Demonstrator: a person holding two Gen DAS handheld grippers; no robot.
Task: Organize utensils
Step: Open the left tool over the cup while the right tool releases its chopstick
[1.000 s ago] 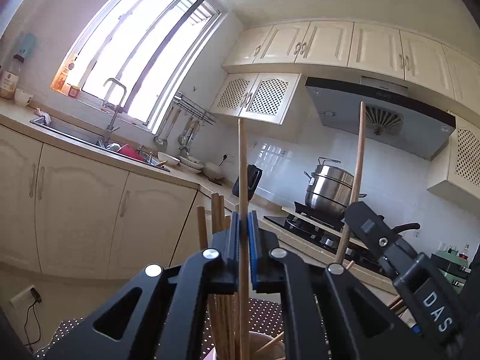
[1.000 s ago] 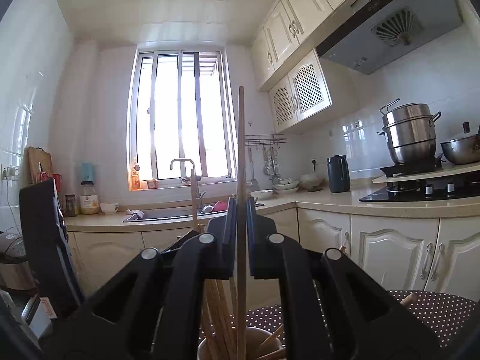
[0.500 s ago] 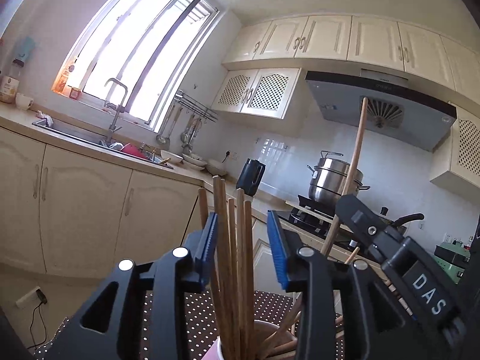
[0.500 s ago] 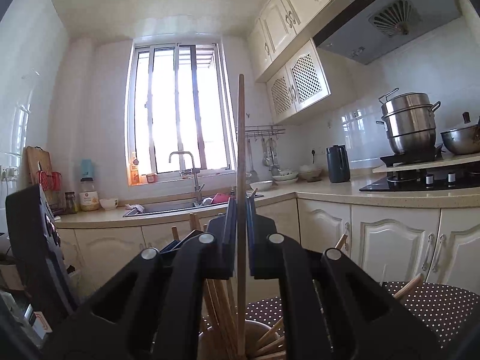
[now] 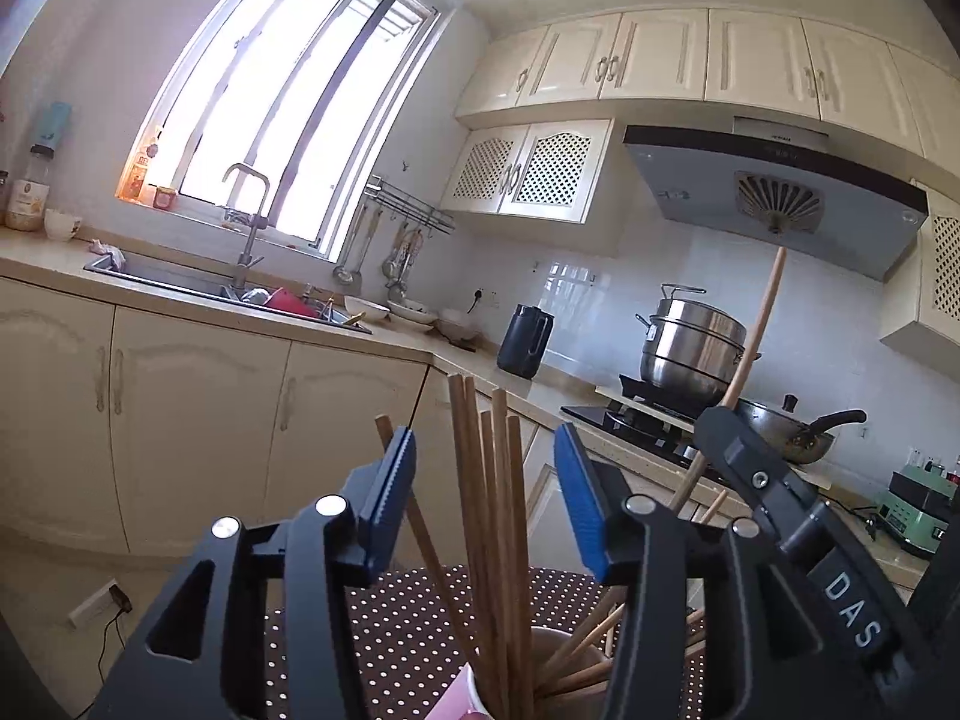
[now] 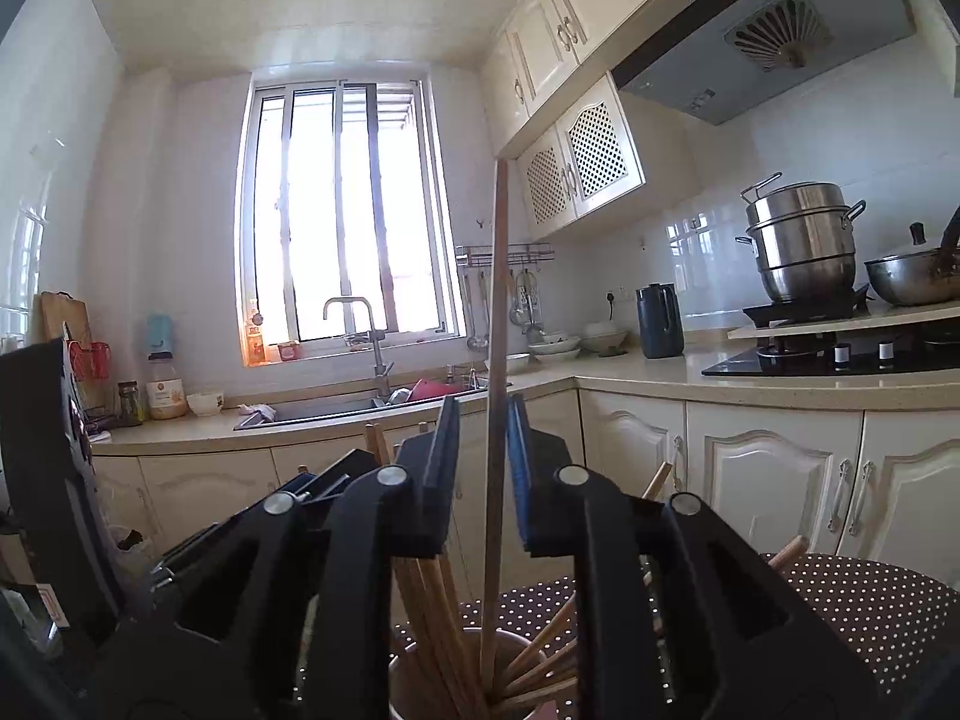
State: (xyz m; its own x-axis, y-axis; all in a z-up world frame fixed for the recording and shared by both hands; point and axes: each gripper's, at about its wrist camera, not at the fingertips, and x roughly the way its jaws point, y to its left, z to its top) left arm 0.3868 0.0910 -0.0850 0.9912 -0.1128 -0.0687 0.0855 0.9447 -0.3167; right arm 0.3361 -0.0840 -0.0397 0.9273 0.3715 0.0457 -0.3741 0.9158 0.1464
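Observation:
A pink cup (image 5: pixel 474 690) on a dotted cloth holds several wooden chopsticks (image 5: pixel 489 510). My left gripper (image 5: pixel 483 468) is open above the cup, its blue pads on either side of the upright bundle without touching it. My right gripper (image 6: pixel 485 438) has its jaws slightly apart around one long chopstick (image 6: pixel 498 360) that stands in the cup (image 6: pixel 432 666); the pads no longer press it. That same chopstick shows in the left wrist view (image 5: pixel 753 336), rising from the right gripper body.
The cup sits on a brown white-dotted cloth (image 5: pixel 396 630). Behind are cream cabinets, a sink (image 5: pixel 198 282) under the window, a dark kettle (image 5: pixel 525 339), a steel pot (image 5: pixel 690 354) and a pan (image 5: pixel 786 426) on the stove.
My left gripper opened and let its chopstick drop into the cup with the bundle. My right gripper lowered its chopstick into the cup and its jaws have just parted.

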